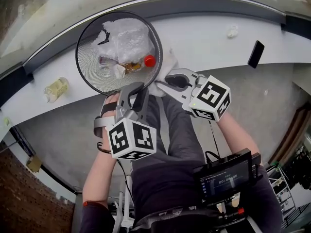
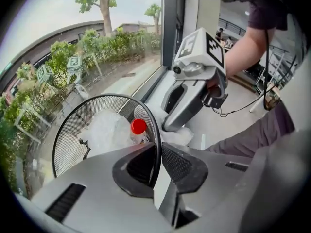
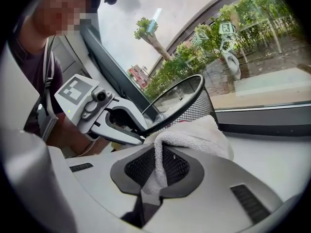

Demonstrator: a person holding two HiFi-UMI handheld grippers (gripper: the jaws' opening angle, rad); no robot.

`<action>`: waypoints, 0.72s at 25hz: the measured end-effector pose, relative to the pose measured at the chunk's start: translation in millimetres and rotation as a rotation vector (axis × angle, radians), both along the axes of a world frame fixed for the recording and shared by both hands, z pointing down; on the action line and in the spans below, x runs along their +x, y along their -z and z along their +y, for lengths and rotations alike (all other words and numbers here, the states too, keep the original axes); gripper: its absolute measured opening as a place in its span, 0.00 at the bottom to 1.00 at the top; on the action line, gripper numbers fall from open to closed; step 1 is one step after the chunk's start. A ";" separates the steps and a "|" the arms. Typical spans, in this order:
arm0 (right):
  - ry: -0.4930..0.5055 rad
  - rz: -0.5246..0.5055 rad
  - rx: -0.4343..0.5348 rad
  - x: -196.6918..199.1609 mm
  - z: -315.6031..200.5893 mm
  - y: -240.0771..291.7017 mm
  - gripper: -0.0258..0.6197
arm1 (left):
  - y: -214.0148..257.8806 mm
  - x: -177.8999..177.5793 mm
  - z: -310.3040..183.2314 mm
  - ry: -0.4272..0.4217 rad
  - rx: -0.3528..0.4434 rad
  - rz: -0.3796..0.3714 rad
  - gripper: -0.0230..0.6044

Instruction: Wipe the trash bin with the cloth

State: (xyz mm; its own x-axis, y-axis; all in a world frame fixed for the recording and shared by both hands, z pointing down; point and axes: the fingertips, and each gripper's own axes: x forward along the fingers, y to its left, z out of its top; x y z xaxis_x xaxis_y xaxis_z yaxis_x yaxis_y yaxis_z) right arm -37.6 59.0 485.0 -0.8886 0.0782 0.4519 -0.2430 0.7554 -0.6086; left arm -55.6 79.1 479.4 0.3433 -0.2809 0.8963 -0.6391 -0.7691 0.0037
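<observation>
The wiping step is at its beginning. The black wire-mesh trash bin (image 1: 86, 67) stands on the white window ledge (image 1: 218, 38), with crumpled clear plastic (image 1: 129, 38) and a bottle with a red cap (image 1: 149, 60) inside it. The left gripper (image 2: 158, 161) is closed on the near part of the bin's rim, one jaw inside and one outside, so it steadies the bin. The right gripper (image 3: 160, 169) is clamped on a fold of the white terry cloth (image 3: 194, 137), and the loose bulk of the cloth lies against the outer mesh just under the rim, close beside the left gripper.

I judge that the next move calls for sliding the cloth along the wall or rim with light pressure, while the left side holds firm so that the light bin does not tip.

The left forearm reaches forward and its gripper points steeply down. The right gripper comes from the right side and points nearly level.
</observation>
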 end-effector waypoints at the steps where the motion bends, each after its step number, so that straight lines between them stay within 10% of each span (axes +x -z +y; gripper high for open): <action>1: 0.004 -0.002 0.000 -0.7 2.2 0.6 0.10 | 1.5 0.5 1.5 -0.005 -0.006 0.013 0.10; 6: -0.052 -0.007 0.003 8.2 -13.5 6.9 0.10 | 24.0 -22.7 13.9 -0.122 -0.023 -0.006 0.42; 10: -0.174 -0.026 0.048 22.1 -52.8 25.7 0.09 | -6.5 -69.4 23.4 -0.357 -0.003 -0.284 0.43; 18: -0.153 0.046 0.237 15.8 -85.1 34.9 0.09 | -17.8 -61.8 20.7 -0.345 -0.007 -0.243 0.20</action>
